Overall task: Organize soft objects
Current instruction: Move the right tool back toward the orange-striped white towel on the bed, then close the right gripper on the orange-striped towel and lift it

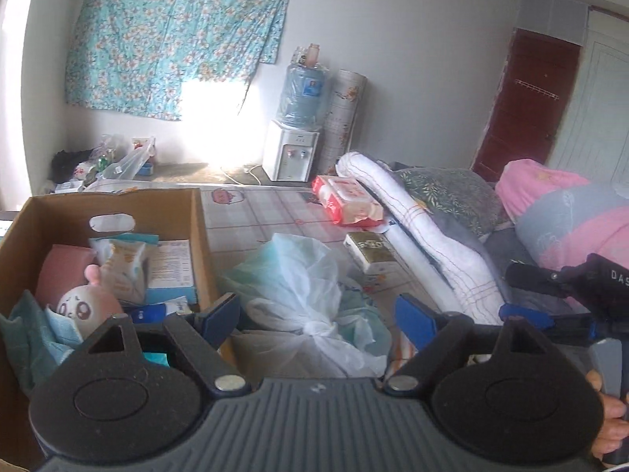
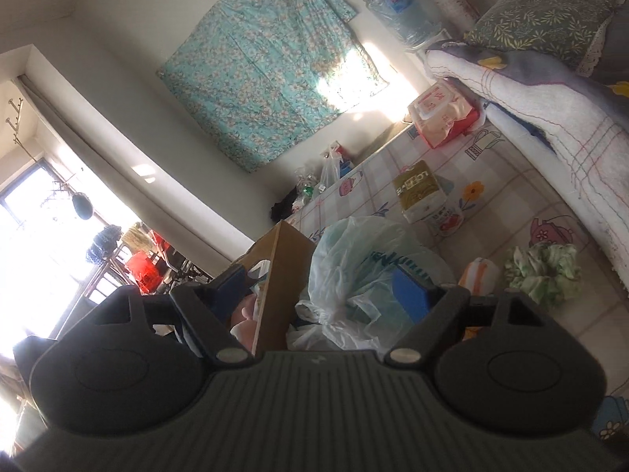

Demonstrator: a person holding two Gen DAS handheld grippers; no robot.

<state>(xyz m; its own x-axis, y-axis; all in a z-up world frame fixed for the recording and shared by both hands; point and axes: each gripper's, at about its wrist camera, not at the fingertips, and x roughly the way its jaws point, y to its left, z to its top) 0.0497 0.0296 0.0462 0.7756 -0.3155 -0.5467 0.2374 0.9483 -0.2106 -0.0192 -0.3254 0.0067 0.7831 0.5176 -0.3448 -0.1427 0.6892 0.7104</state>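
Left gripper (image 1: pixel 320 314): blue-padded jaws stand wide apart with nothing clamped; it points down over the gap between box and bag.
Right gripper (image 2: pixel 324 295): jaws likewise spread, empty; its view is rolled, so the mat runs diagonally. Its body also shows at the right edge of the left view.
Cardboard box (image 1: pixel 198 236): open-topped, at the near left of the patterned mat (image 1: pixel 255 216); an oval handle slot is cut in its far wall.
Box contents: a pink round-faced plush toy (image 1: pixel 84 303) lying on its side with its face toward the camera, a pink pack (image 1: pixel 63 271), a tissue pack and flat cartons standing upright against the right wall.
Tied plastic bag (image 1: pixel 298 287): translucent, filled with pale blue-green material, just beside the box's right wall; its knot faces the near edge and its long axis runs from near to far.
Gold-topped tissue pack (image 1: pixel 371 251): beyond the bag, long axis angled toward the far left.
Red wet-wipe pack (image 1: pixel 346 198): near the mat's far edge, against the rolled white quilt (image 1: pixel 424 236).
Green scrunchie (image 2: pixel 544 269): on the mat beside the quilt, with a striped orange cloth (image 2: pixel 477 277) just beside it.
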